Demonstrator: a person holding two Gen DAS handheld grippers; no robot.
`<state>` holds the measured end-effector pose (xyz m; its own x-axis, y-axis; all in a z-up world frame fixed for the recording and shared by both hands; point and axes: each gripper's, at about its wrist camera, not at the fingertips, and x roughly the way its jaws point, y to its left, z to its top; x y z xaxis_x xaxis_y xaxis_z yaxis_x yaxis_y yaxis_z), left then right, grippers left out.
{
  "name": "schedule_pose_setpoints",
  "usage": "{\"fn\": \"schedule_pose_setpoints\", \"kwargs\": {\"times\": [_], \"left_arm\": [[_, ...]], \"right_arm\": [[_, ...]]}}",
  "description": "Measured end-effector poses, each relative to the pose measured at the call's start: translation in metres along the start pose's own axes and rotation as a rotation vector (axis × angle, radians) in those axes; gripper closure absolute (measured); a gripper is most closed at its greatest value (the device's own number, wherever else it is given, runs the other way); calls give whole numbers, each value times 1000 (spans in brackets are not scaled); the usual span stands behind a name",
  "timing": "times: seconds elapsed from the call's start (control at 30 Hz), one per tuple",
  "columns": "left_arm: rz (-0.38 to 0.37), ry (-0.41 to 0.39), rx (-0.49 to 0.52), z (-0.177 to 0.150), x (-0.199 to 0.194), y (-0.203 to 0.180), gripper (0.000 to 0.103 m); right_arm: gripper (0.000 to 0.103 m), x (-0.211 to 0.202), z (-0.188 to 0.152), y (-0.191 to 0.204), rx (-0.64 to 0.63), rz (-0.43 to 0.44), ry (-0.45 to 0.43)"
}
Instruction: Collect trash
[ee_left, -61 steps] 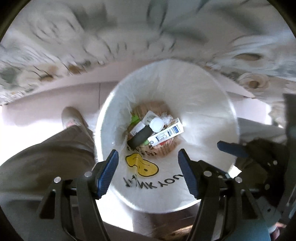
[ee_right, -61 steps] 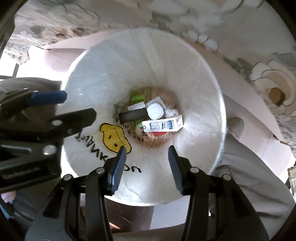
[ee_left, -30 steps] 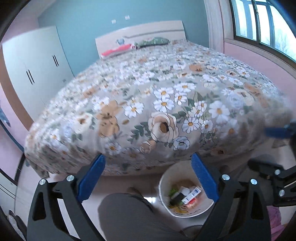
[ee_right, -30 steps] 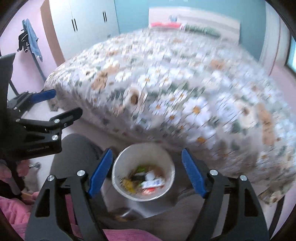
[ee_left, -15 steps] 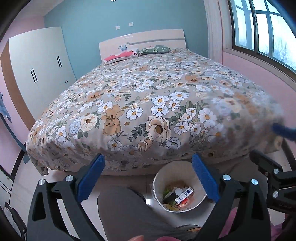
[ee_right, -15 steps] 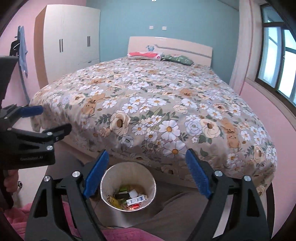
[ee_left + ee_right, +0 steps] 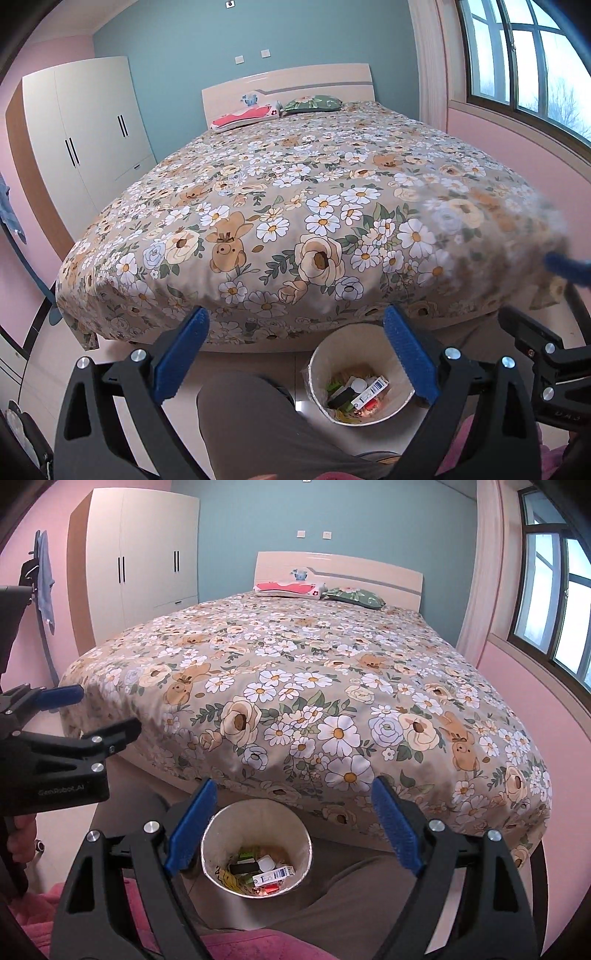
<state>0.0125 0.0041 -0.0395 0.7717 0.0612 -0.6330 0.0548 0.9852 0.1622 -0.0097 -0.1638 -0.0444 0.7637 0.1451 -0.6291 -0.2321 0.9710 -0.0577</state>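
A white-lined trash bin (image 7: pixel 320 357) stands on the floor at the foot of the bed; it also shows in the right wrist view (image 7: pixel 255 816). Inside lie a white and blue box (image 7: pixel 371 391), a black tube (image 7: pixel 341 397) and other scraps (image 7: pixel 258 869). My left gripper (image 7: pixel 295 354) is open and empty, held high above the bin. My right gripper (image 7: pixel 293 827) is open and empty, also well above the bin. Each gripper shows at the edge of the other's view.
A large bed with a flowered cover (image 7: pixel 295 206) fills the middle. A white wardrobe (image 7: pixel 85 147) stands at the left, a window (image 7: pixel 524 62) at the right. The person's grey-trousered legs (image 7: pixel 258 424) are beside the bin.
Both grippers have risen from just over the bin mouth to well above it and tilted up toward the bed. Both have opened wider and stay empty.
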Motion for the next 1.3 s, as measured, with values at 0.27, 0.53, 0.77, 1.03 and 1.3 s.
{"fn": "schedule_pose_setpoints", "kwargs": {"times": [0.27, 0.53, 0.77, 1.03, 1.3], "left_arm": [[-2, -4, 9, -1, 0, -2, 6], [-2, -3, 8, -1, 0, -3, 6], [0, -3, 8, -1, 0, -4, 6], [1, -3, 8, -1, 0, -5, 6], [-3, 0, 10, -1, 0, -5, 6]], "right_arm": [[19, -2, 1, 0, -3, -3, -6], [19, -3, 2, -1, -3, -6, -2], [19, -2, 2, -1, -4, -6, -2], [19, -1, -1, -1, -2, -4, 3], [19, -1, -1, 0, -2, -3, 3]]}}
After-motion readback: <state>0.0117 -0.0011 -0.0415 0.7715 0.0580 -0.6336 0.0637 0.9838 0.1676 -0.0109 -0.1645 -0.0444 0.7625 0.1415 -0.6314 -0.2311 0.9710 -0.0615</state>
